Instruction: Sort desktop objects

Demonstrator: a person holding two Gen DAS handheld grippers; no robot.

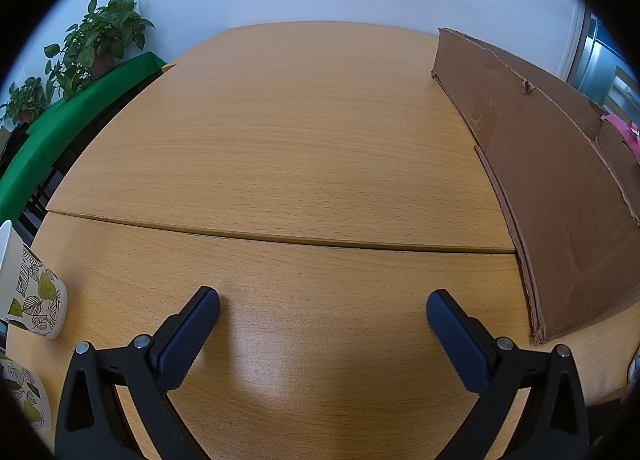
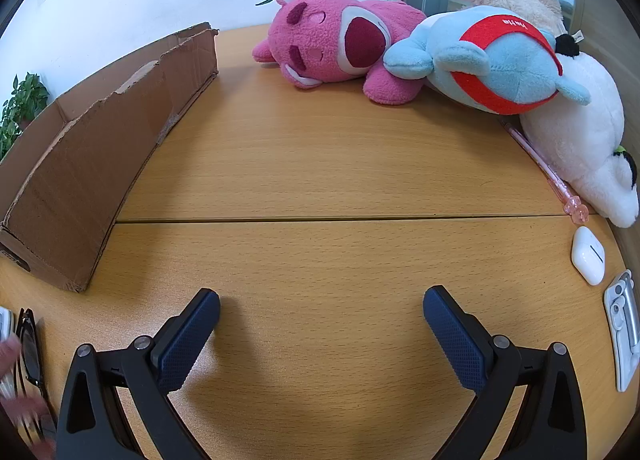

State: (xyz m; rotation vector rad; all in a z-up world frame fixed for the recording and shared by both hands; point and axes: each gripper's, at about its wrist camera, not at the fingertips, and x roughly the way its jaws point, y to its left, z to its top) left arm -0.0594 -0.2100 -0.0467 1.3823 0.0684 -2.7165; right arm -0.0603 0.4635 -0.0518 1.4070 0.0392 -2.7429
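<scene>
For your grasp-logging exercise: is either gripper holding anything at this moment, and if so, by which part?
Nothing is held. The left gripper and the right gripper both stand open over bare table, with nothing between their fingers.

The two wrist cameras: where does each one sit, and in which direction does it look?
Left wrist: on the left gripper, open, facing bare table; leaf-print cups at left.
Right wrist: on the right gripper, open, facing the plush toys; blurred hand at left.
Shared: the cardboard box and the table.
</scene>
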